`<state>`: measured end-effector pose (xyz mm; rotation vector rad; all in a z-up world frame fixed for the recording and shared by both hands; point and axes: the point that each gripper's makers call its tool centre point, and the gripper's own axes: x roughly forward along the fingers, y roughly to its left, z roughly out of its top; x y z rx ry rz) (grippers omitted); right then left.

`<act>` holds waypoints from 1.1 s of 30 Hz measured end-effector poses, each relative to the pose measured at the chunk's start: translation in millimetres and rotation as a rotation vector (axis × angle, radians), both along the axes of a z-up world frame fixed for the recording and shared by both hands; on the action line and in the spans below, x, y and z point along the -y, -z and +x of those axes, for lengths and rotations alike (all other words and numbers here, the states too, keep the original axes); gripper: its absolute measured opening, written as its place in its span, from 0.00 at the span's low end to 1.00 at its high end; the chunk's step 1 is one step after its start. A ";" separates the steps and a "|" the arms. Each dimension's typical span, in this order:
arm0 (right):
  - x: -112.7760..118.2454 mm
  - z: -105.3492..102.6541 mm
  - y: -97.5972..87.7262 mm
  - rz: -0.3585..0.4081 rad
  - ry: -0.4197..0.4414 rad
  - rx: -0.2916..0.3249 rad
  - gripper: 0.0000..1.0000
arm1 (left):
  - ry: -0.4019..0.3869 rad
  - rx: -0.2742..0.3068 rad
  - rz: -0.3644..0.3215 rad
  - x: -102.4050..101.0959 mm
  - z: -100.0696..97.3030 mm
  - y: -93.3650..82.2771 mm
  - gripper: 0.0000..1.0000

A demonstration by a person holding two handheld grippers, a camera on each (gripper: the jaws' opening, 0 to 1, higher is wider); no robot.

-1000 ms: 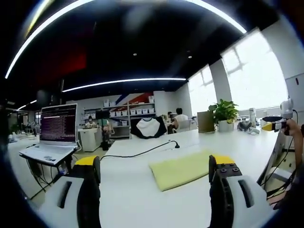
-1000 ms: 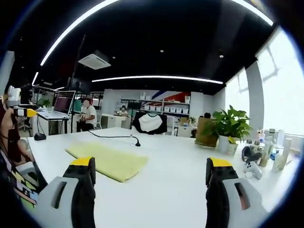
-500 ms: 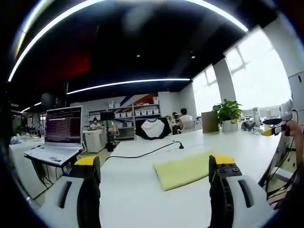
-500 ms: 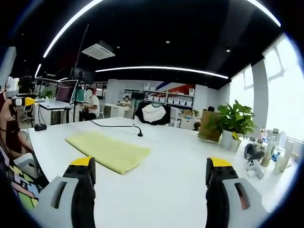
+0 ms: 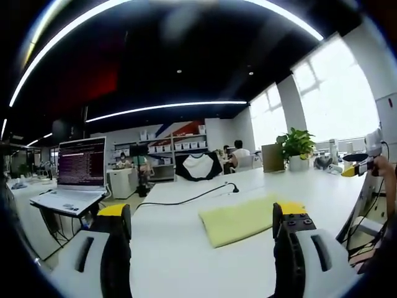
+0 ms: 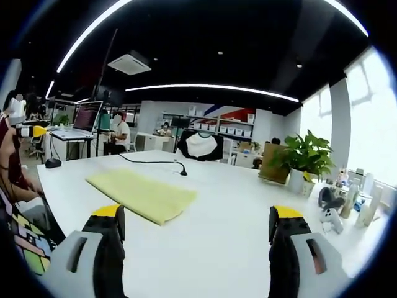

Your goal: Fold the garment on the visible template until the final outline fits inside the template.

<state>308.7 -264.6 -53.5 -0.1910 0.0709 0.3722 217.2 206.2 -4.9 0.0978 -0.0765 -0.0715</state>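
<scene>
A folded pale yellow garment [image 5: 239,218] lies flat on the white table [image 5: 180,248], ahead and to the right of my left gripper [image 5: 201,242], which stands open and holds nothing. In the right gripper view the same garment [image 6: 141,195] lies ahead and left of my right gripper [image 6: 197,239], also open with nothing between its jaws. Both grippers hover low over the table, short of the cloth. The right gripper's yellow tip [image 5: 351,166] shows at the far right of the left gripper view, and the left gripper's yellow tip [image 6: 34,131] at the far left of the right gripper view. No template outline is visible.
A black cable [image 5: 186,200] runs across the table behind the garment. An open laptop [image 5: 71,180] stands on a stand at the left. A potted plant [image 6: 304,162] and small devices [image 6: 332,214] sit at the table's right end. A chair with a shirt [image 6: 201,148] stands beyond.
Both views shift only slightly with the hands. The garment lies unchanged and both grippers stay open.
</scene>
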 end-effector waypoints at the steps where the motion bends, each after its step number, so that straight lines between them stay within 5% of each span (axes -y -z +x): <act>1: 0.7 -0.2 -0.5 0.002 0.001 0.001 1.00 | 0.001 -0.002 0.000 -0.1 0.3 0.1 1.00; 33: 5.4 2.8 -1.6 0.006 0.014 0.001 1.00 | -0.007 0.006 -0.002 -3.4 1.5 -2.7 1.00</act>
